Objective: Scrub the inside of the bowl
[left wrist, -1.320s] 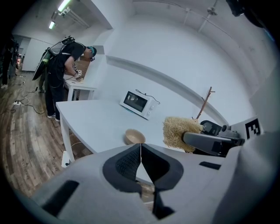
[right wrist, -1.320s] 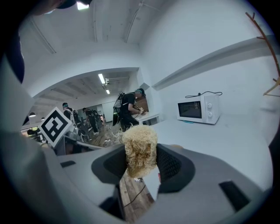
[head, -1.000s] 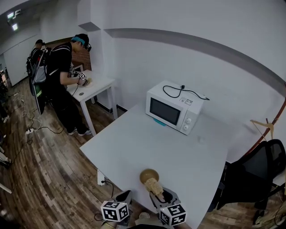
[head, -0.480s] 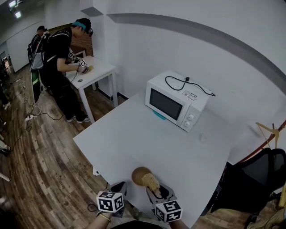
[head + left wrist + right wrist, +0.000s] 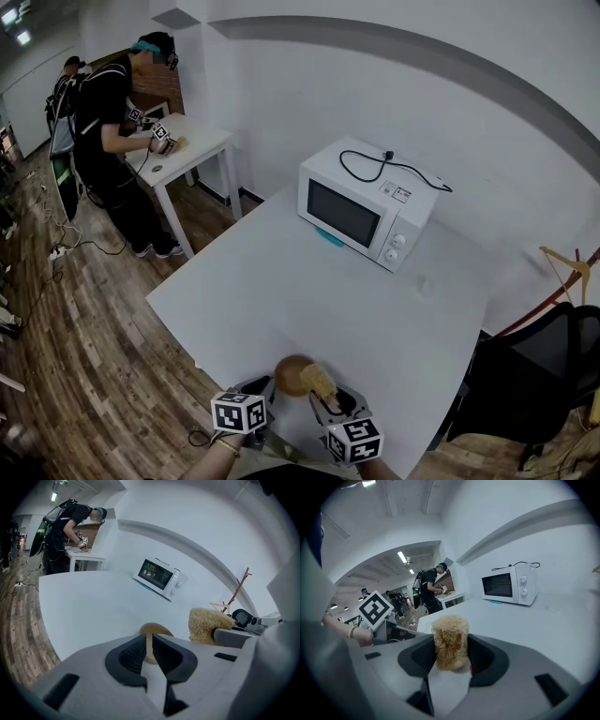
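Head view looks steeply down on a white counter (image 5: 309, 300) with both claws at its near edge. The left claw (image 5: 267, 386) has a small brown bowl (image 5: 291, 372) by the near rim. In the left gripper view the two dark pads of this claw (image 5: 150, 651) stand nearly together, with only the thin wall of the bowl (image 5: 155, 630) pinched between them. The rest of the bowl rises just beyond the pads, above the near part of the counter. I cannot tell whether its base rests on the surface. The right claw (image 5: 328, 403) is clamped on a pale, fibrous scrubber (image 5: 319, 382). The right gripper view shows the straw-coloured wad (image 5: 450, 641) standing upright between the pads of that claw (image 5: 451, 657) and poking out past them. From above, the scrubber overlaps the right rim of the bowl. In the left gripper view the scrubber (image 5: 208, 625) sits to the right of the bowl, and contact cannot be made out. Farther back, toward the right, a white microwave (image 5: 361, 214) stands on the counter against the wall, with a black cable (image 5: 389, 169) coiled on its top. At far left, across a wooden floor (image 5: 75, 328), a person in dark clothes (image 5: 103, 122) bends over a second small white table (image 5: 202, 150). A black chair (image 5: 553, 375) stands to the right of the counter.
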{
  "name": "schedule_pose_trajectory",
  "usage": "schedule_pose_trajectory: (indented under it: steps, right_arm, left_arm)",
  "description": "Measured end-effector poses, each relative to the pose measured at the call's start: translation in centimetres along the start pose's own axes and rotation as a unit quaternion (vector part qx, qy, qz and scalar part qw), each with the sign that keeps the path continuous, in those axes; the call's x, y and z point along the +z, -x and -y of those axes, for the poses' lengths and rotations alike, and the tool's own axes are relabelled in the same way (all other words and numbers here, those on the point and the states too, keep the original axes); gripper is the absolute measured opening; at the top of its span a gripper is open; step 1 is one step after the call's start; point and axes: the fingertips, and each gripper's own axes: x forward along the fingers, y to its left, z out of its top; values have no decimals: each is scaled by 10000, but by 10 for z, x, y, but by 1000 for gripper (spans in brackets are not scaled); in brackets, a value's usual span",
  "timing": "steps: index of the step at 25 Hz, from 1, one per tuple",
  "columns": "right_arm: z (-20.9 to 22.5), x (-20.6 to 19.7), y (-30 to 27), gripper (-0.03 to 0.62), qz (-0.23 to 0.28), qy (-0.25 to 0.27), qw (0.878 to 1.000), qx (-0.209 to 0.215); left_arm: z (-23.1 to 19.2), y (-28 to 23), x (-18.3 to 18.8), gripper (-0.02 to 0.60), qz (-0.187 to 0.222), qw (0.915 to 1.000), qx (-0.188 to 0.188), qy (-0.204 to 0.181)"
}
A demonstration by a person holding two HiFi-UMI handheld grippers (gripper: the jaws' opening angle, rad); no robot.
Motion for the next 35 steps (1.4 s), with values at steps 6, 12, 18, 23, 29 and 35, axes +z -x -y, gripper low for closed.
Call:
schedule_pose_trajectory:
  steps: [6,12,18,23,29,35]
  right_arm:
    - [3,-1,-4,184,-54,-82,9999,-56]
    - [5,-6,-9,184,-152,-123,9998,-84]
    - [5,-8,-13,184,-239,-87,9997,-71]
    - [4,-12,-16,184,-333,5,9994,-30]
    - [-2,-20,-24,184,-550,145,9984,59]
    - [-8,-29,-34,184,-791,403,9960,60]
  left_arm:
    - [-5,-24,-5,130,-358,9987,-306,200]
    - [-18,-44,-14,129,-679,9962,-292,451]
    - [-23,-54,-17,73,-822,9955,-171,432]
    - [-20,-52,-12,38,-695,9970,-149,293]
    - [-10,-39,-2,38,-482,9987,-184,44]
    - [6,-23,7,34,-201,9994,-266,-69]
